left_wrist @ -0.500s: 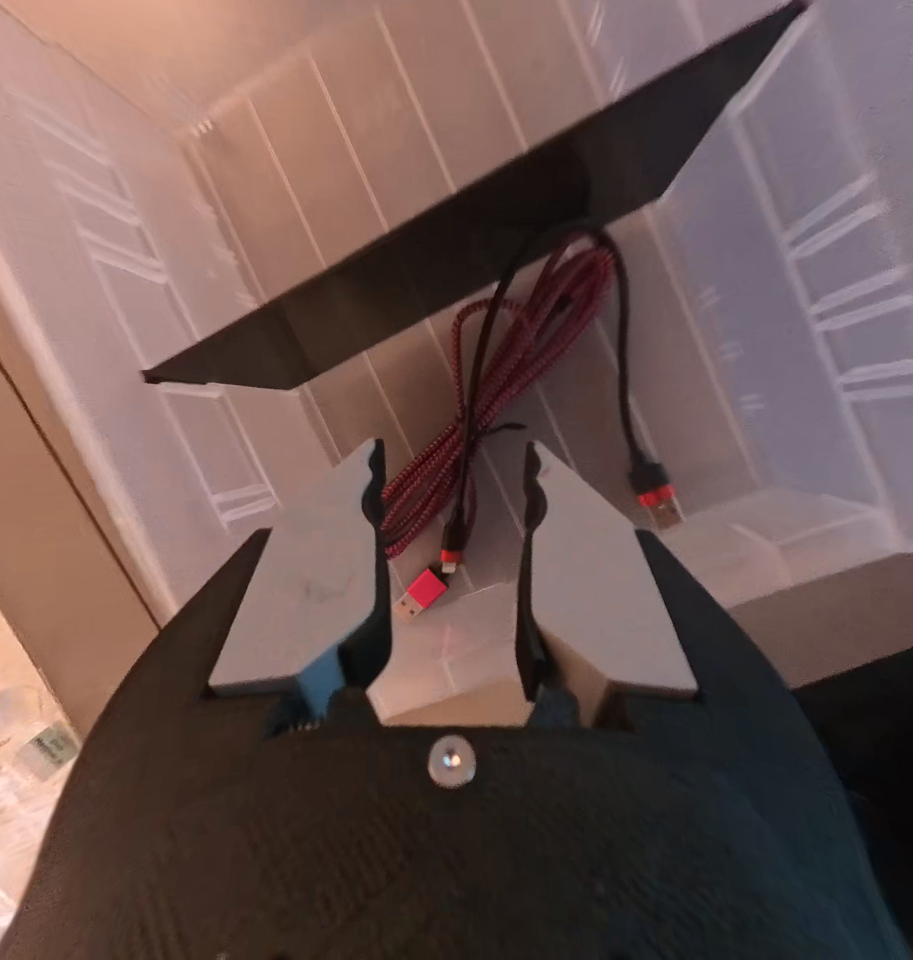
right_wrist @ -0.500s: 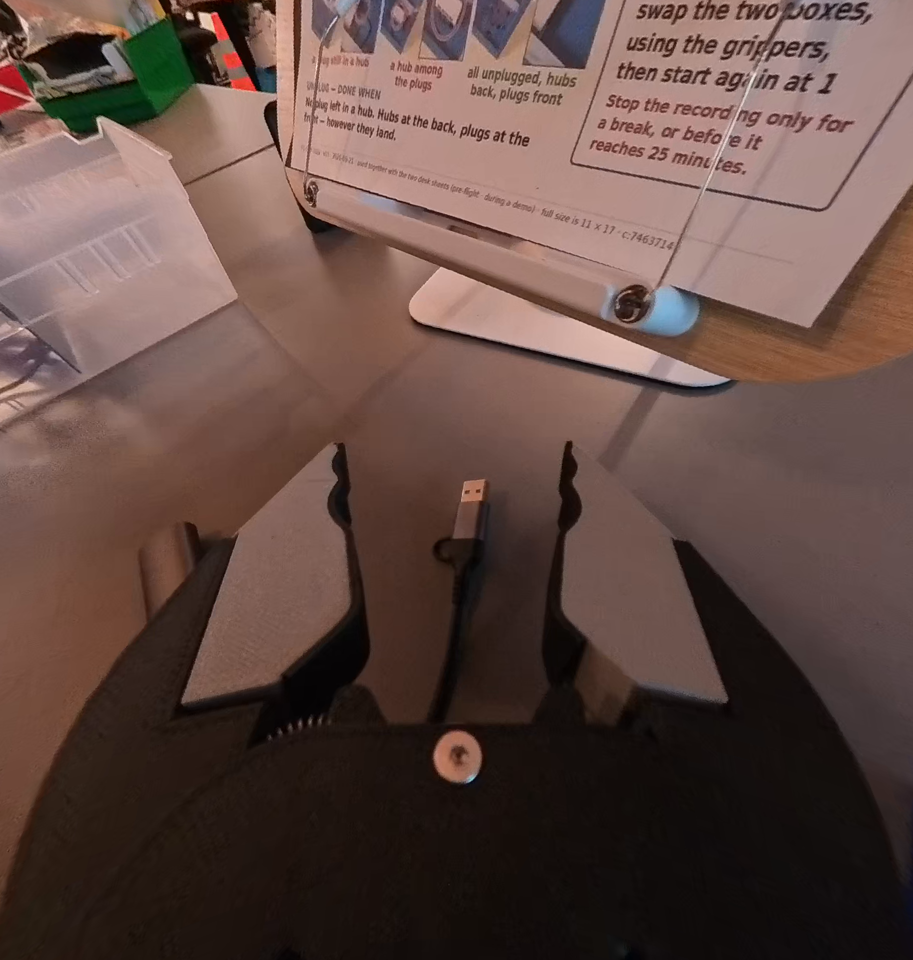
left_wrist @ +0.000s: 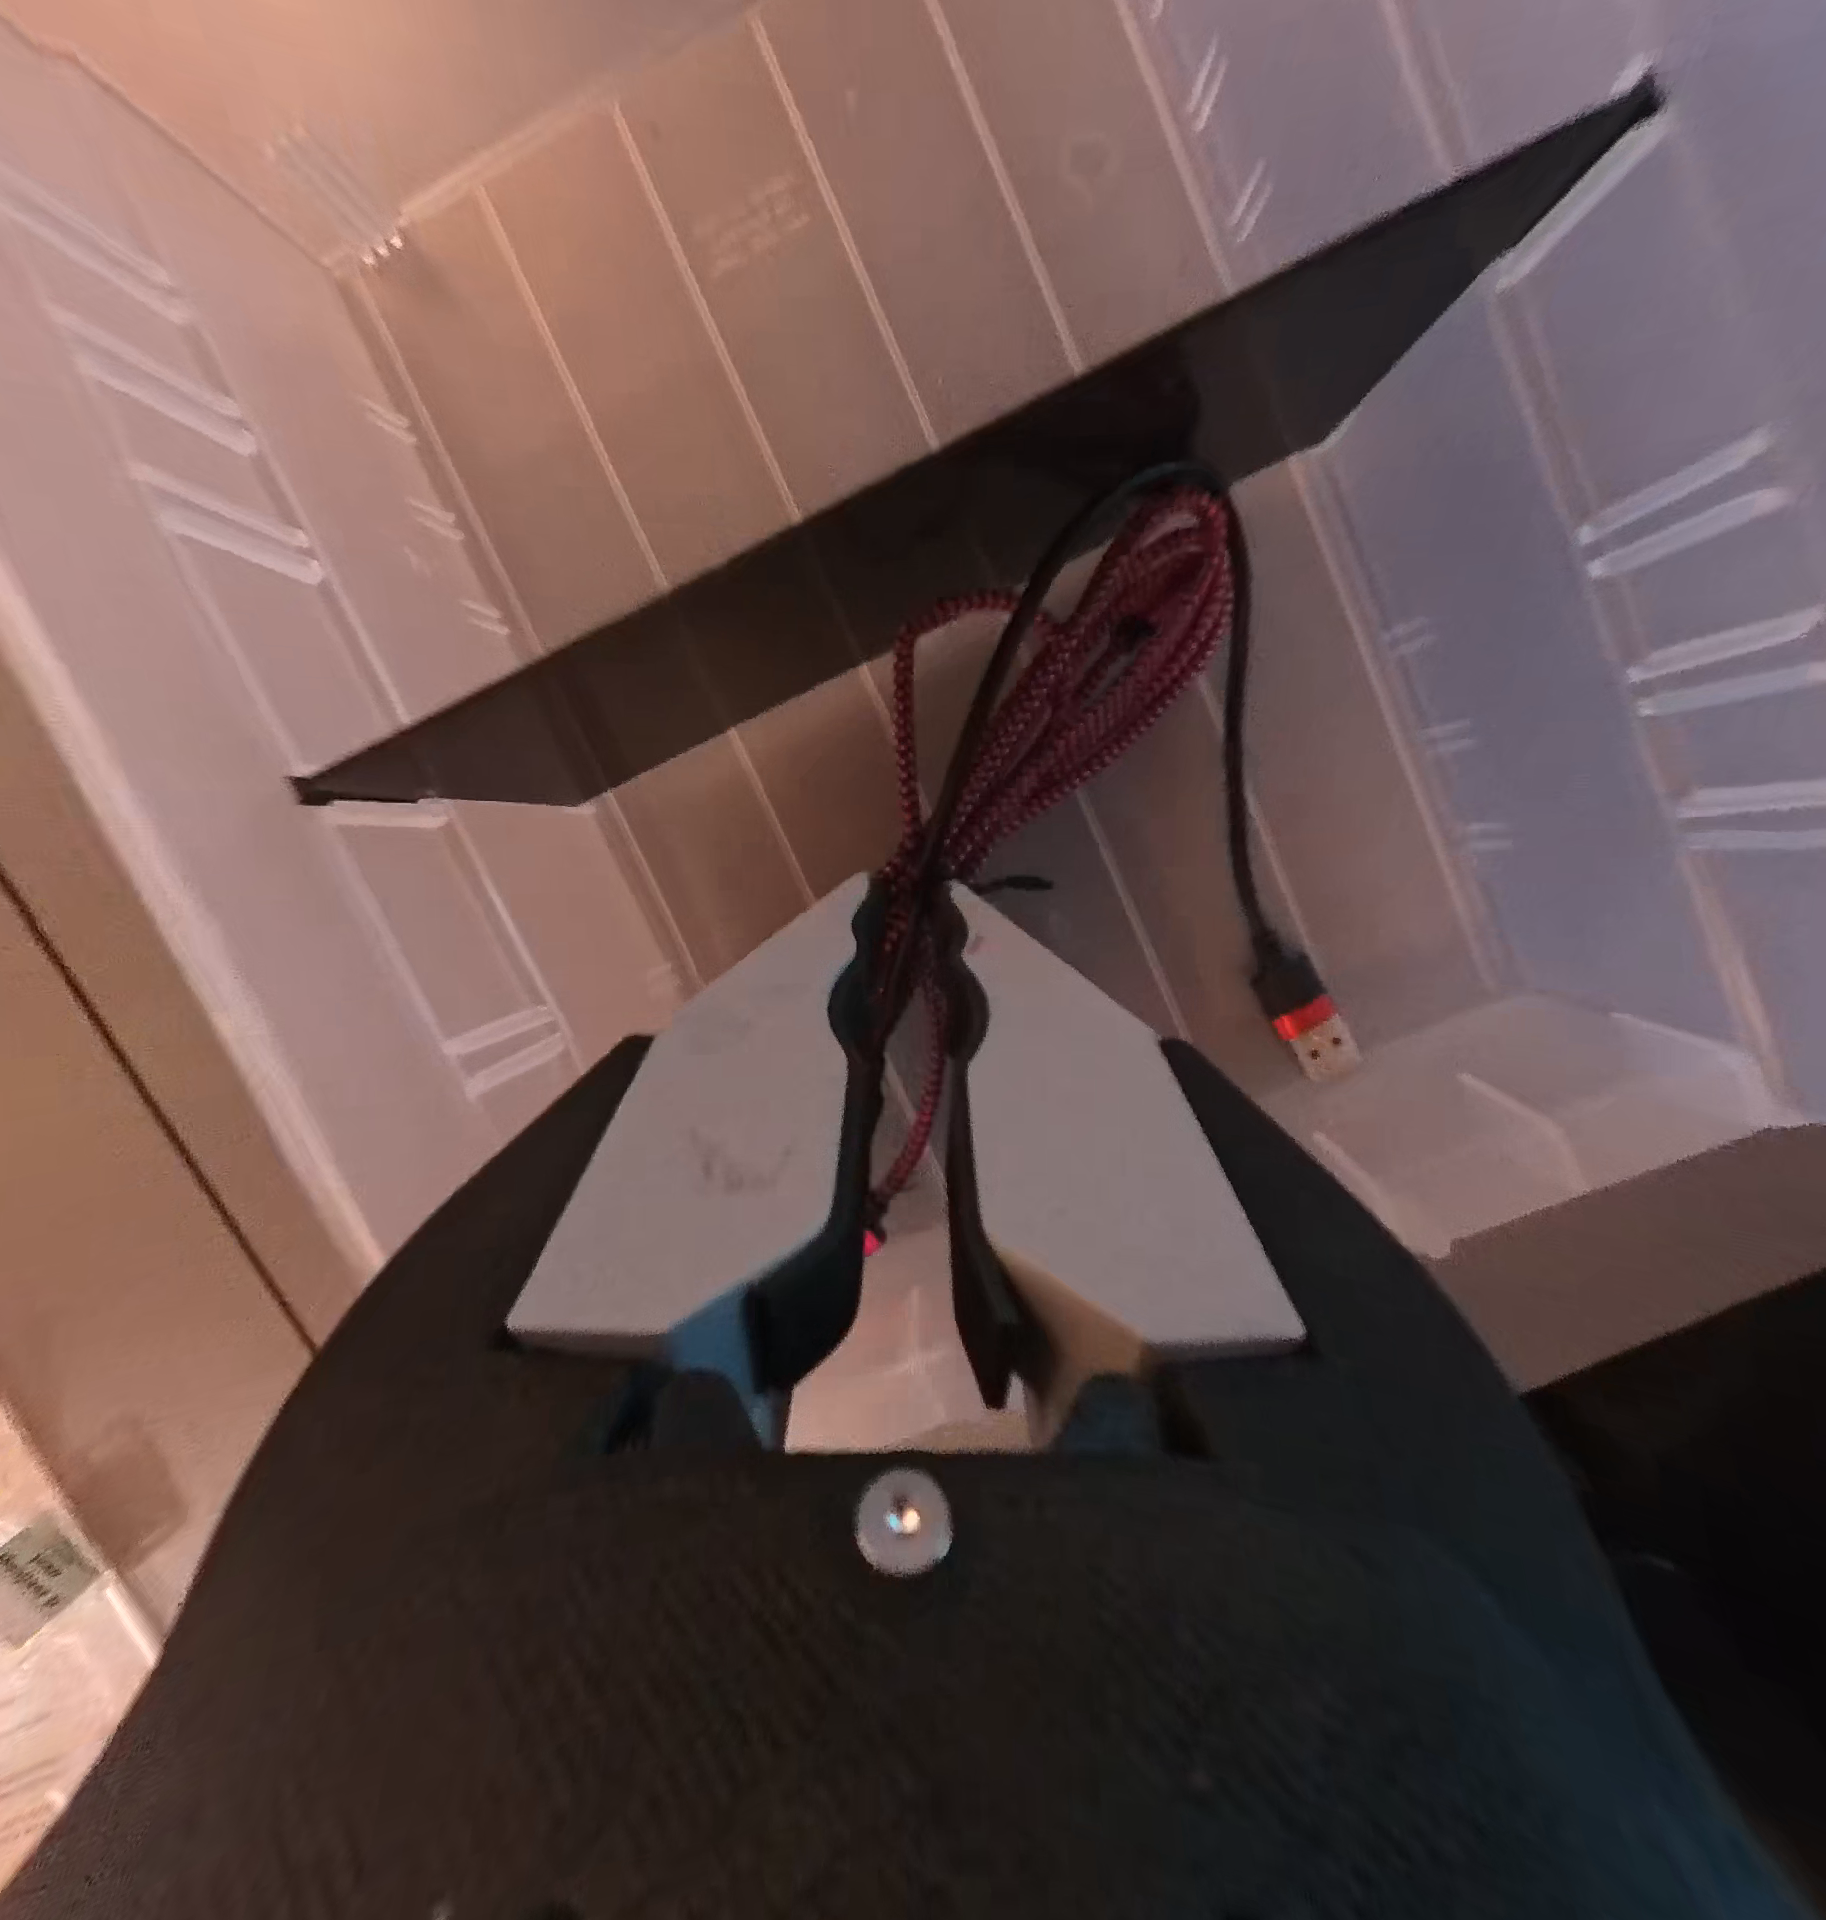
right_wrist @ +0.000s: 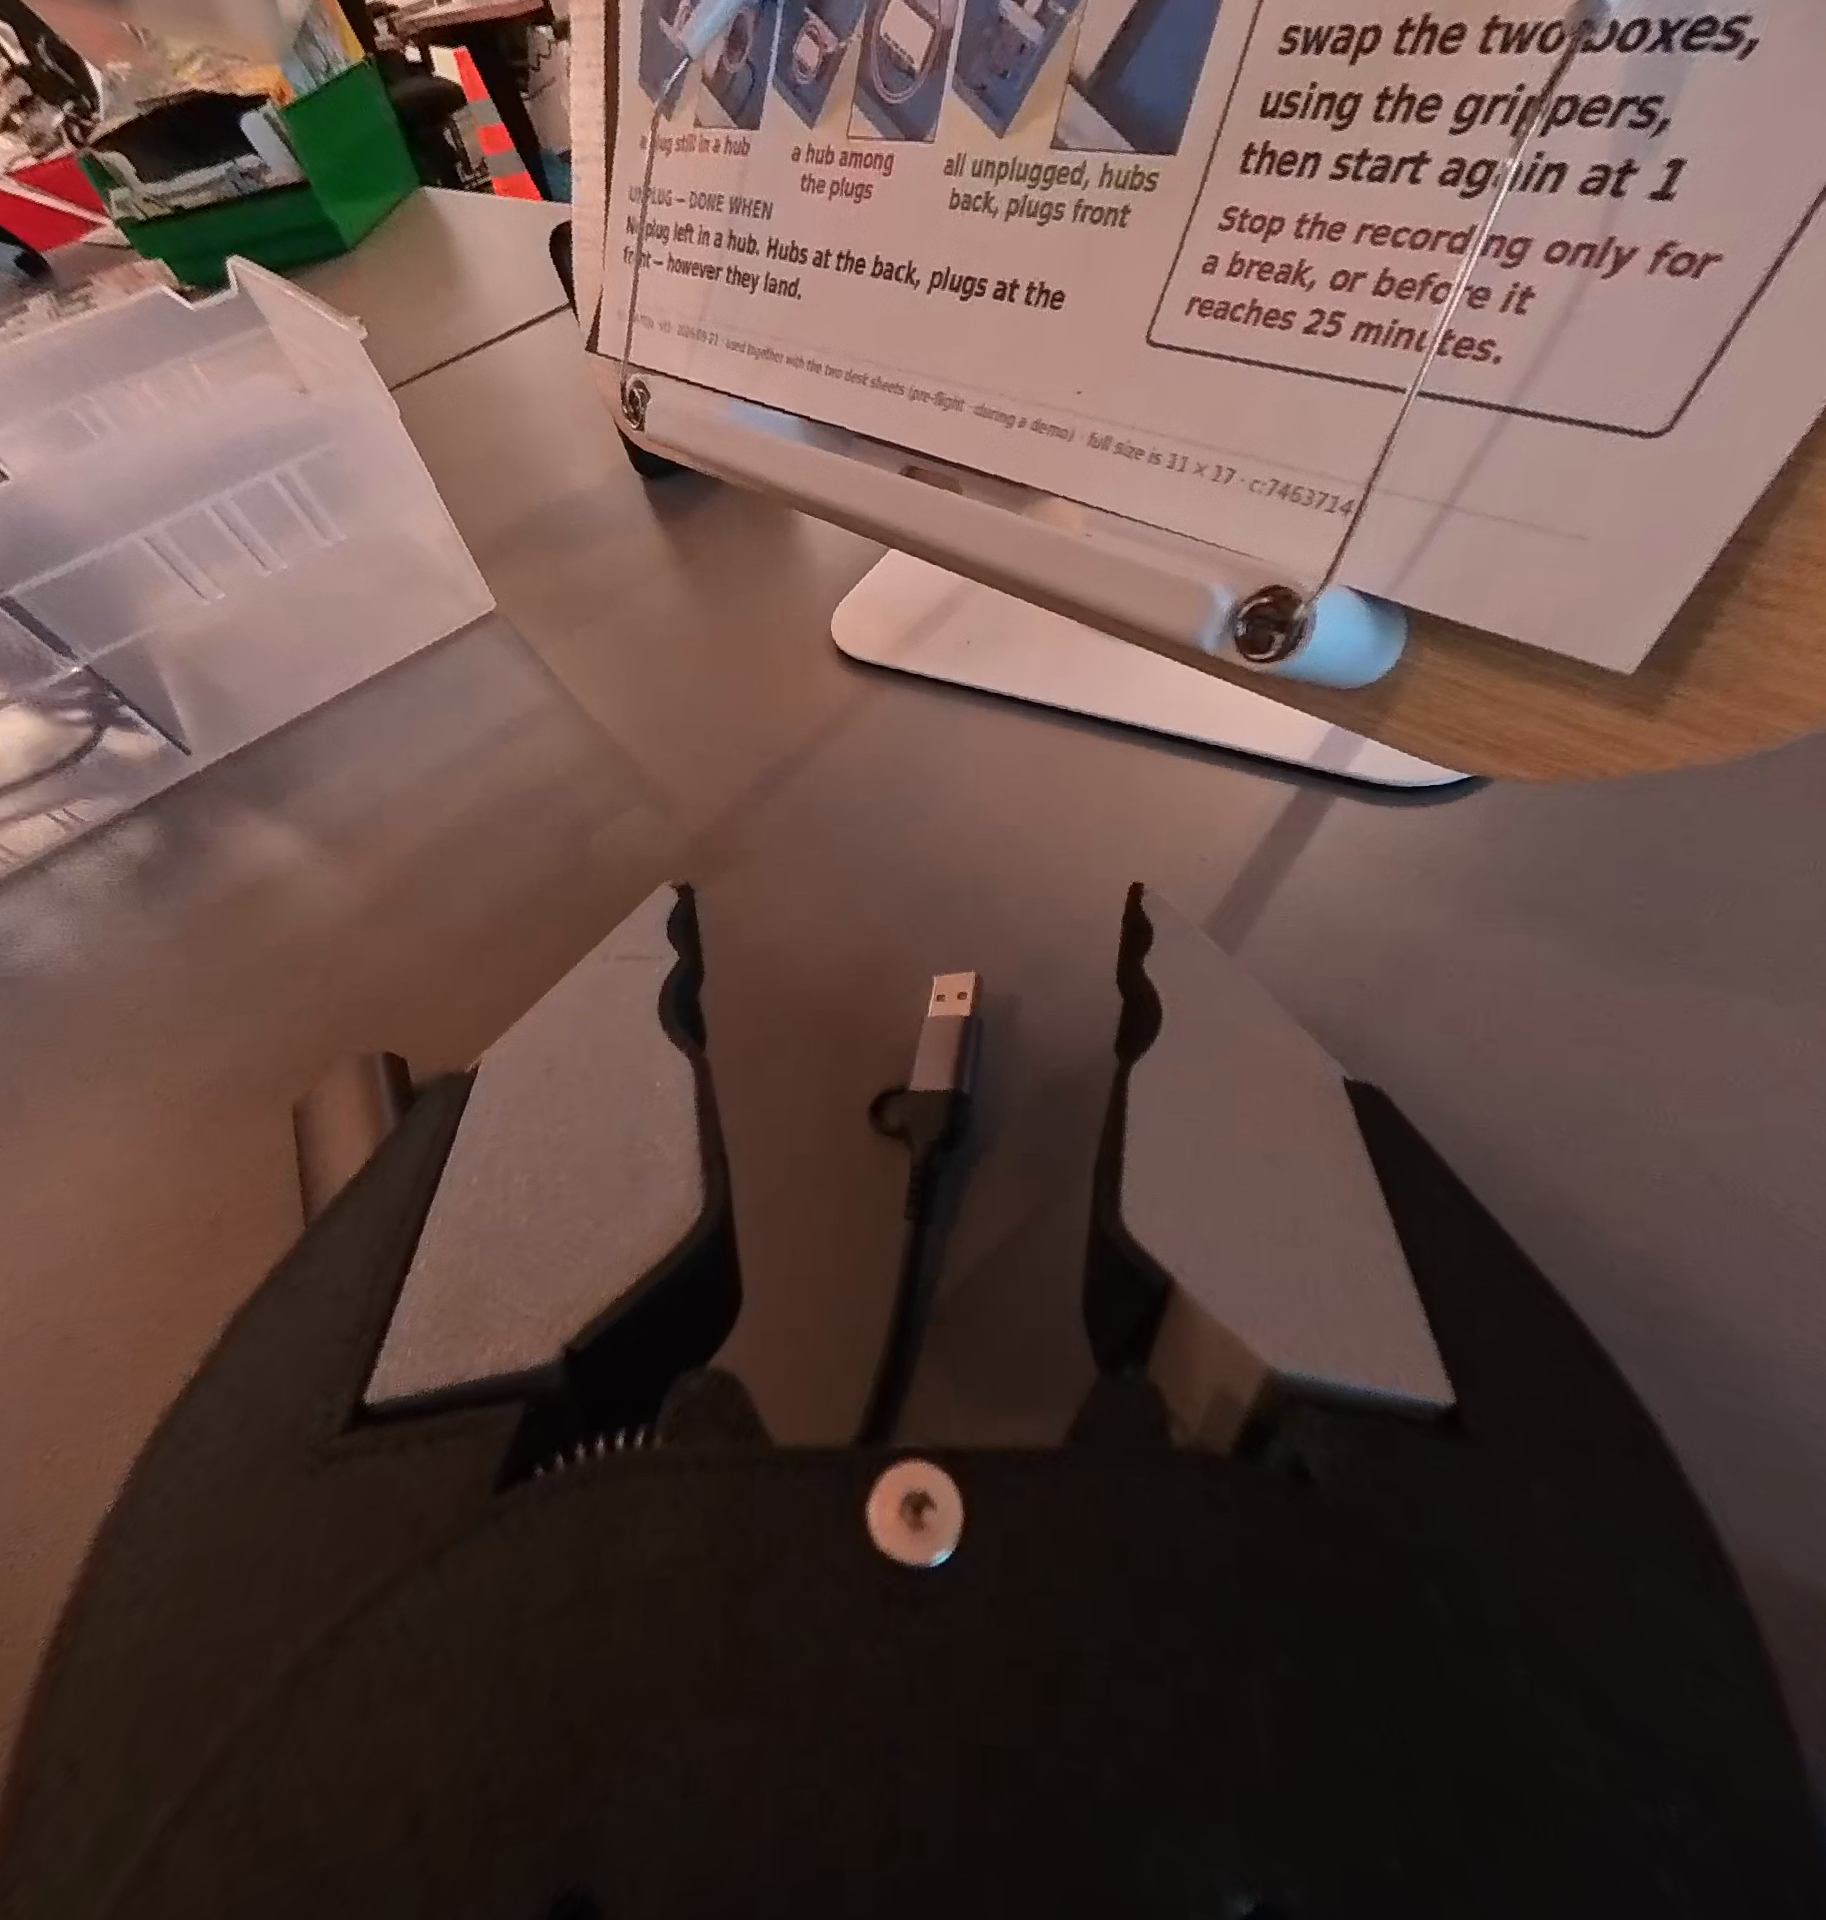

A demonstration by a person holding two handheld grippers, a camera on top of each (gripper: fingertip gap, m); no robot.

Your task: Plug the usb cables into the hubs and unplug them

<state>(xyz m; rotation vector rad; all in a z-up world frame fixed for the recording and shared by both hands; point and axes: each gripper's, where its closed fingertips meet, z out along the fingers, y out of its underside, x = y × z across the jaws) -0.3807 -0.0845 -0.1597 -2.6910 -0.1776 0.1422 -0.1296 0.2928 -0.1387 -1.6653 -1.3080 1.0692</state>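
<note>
— From where you stand, what have the left tongs [left_wrist: 914,935] got?

— They are closed down to a thin slit on the red braided cable [left_wrist: 1002,748], pinching the bundle a little above its plug end. That cable hangs from under the black divider [left_wrist: 888,540] inside the clear plastic box [left_wrist: 1667,623]. A black cable [left_wrist: 1239,790] drops from the same divider, just to the right of the braided one, and its red-banded plug [left_wrist: 1309,1023] dangles free, touched by nothing.

— And the right tongs [right_wrist: 909,914]?

— Wide open, holding nothing. A silver USB plug [right_wrist: 945,1029] lies flat on the grey bench [right_wrist: 421,987] between the 2 fingers, nearer the middle than either pad. Its dark lead runs back under the tongs.

— Which way does that plug point?

— Straight ahead, away from the tongs and toward the white foot of the sign stand [right_wrist: 1096,686]. So its long axis runs along the fingers, not across them. I'd judge that closing there would catch its 2 long sides, which is the grip you want for pushing it into a port.

— Any hub near it?

— I see none from here. There is a second clear box [right_wrist: 223,540] left of the stand.
</note>
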